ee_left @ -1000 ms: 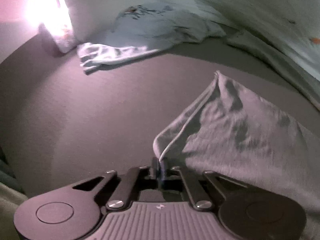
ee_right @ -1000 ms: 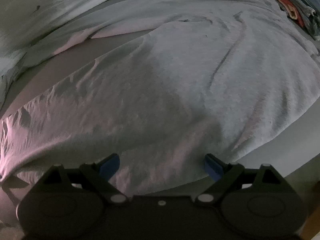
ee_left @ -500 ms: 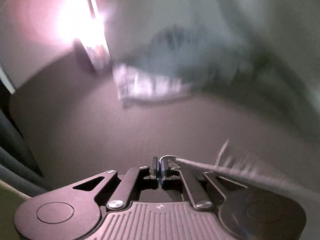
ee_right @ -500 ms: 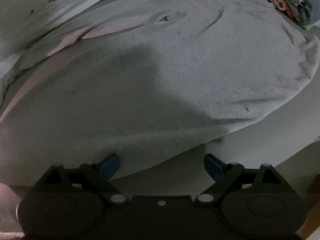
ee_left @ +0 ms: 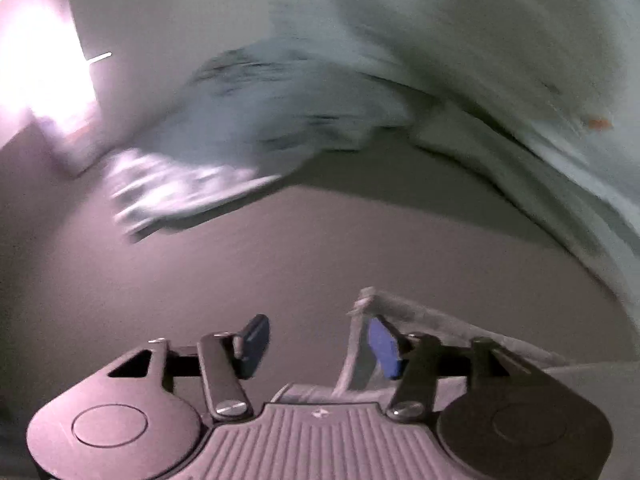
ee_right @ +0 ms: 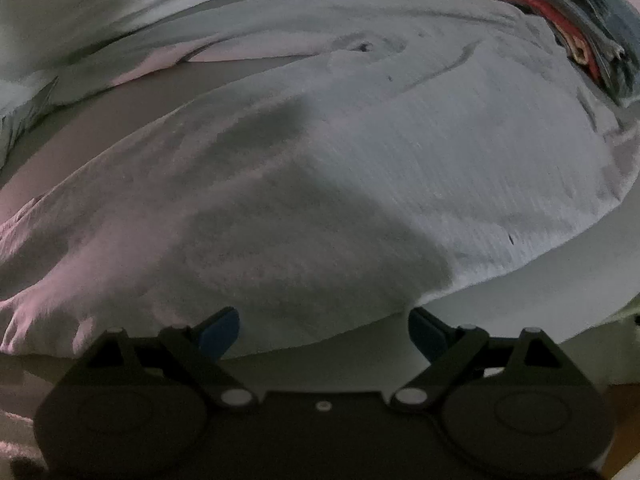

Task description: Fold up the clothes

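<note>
A light grey garment (ee_right: 340, 160) lies spread flat on the bed and fills most of the right wrist view. My right gripper (ee_right: 324, 330) hovers open over its near edge with nothing between the fingers. In the left wrist view, which is blurred by motion, my left gripper (ee_left: 318, 336) has its jaws opening. A corner of the grey garment (ee_left: 440, 320) lies against the inside of the right blue pad (ee_left: 384, 346). The left pad (ee_left: 256, 338) stands clear of the cloth, so nothing is pinched.
A crumpled pale blue garment (ee_left: 260, 120) lies at the far side of the grey bed surface (ee_left: 280, 260). A white quilt with a small orange print (ee_left: 520, 80) runs along the right. Bright light (ee_left: 40, 60) glares at far left. Folded clothes (ee_right: 580, 32) are stacked at top right.
The left gripper was shut on the grey garment's corner and has now opened, letting it go. The garment has settled flatter. The right gripper has hardly moved.
</note>
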`<state>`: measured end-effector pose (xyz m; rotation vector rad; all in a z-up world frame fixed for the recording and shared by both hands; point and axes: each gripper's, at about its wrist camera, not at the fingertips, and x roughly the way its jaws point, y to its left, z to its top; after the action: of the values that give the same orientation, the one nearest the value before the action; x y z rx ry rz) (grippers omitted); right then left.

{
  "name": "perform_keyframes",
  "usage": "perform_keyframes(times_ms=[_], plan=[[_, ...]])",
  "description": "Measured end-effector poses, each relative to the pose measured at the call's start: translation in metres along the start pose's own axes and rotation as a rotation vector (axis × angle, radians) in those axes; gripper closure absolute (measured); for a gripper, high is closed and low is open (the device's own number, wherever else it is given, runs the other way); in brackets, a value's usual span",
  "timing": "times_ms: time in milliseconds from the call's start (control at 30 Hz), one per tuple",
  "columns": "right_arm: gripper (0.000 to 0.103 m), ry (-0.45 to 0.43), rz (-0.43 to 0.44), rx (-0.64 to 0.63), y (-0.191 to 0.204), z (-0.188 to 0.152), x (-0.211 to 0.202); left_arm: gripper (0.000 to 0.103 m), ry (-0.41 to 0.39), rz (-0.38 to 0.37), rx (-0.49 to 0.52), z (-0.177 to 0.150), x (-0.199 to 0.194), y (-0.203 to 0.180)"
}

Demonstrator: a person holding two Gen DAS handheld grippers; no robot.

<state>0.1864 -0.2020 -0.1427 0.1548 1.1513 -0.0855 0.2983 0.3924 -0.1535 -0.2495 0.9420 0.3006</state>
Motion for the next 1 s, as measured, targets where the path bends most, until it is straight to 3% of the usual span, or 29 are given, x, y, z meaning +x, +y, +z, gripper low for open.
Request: perform_keyframes(times_ms=[100,267,300,333,367,500,633,700,800,933,1000], plan=[[0.011,-0.005,-0.016,-0.026,0.008,0.002,-0.002,0.045,0.036,-0.003,0.084,0.006,0.034,-0.023],[0.011,-0.011,-0.052,-0.083,0.022,0.000,-0.006,0.046,0.071,0.024,0.112,0.000,0.058,-0.030],[0.011,-0.011,-0.060,-0.087,0.022,0.000,-0.006,0.053,0.072,0.012,0.100,0.000,0.060,-0.030],[0.011,-0.010,-0.067,-0.089,0.023,-0.001,-0.006,0.082,0.067,0.010,0.079,-0.002,0.061,-0.029],[0.011,-0.009,-0.075,-0.091,0.023,-0.002,-0.007,0.102,0.061,0.011,0.057,-0.004,0.061,-0.028],[0.011,-0.017,-0.099,-0.076,0.022,0.001,-0.008,0.103,-0.008,0.009,-0.048,0.002,0.050,-0.023],[0.011,-0.020,-0.114,-0.073,0.021,0.002,-0.008,0.103,-0.106,-0.007,-0.119,0.036,0.035,-0.018],[0.011,-0.020,-0.116,-0.074,0.021,0.002,-0.008,0.103,-0.151,-0.001,-0.114,0.057,0.034,-0.019],[0.011,-0.023,-0.116,-0.071,0.020,0.002,-0.007,0.103,-0.195,0.069,-0.075,0.084,0.046,-0.022],[0.011,-0.019,-0.106,-0.078,0.022,0.003,-0.006,0.101,-0.135,0.081,-0.071,0.097,0.069,-0.016],[0.011,-0.020,-0.103,-0.086,0.023,0.004,-0.005,0.097,-0.113,0.040,-0.035,0.089,0.068,-0.015]])
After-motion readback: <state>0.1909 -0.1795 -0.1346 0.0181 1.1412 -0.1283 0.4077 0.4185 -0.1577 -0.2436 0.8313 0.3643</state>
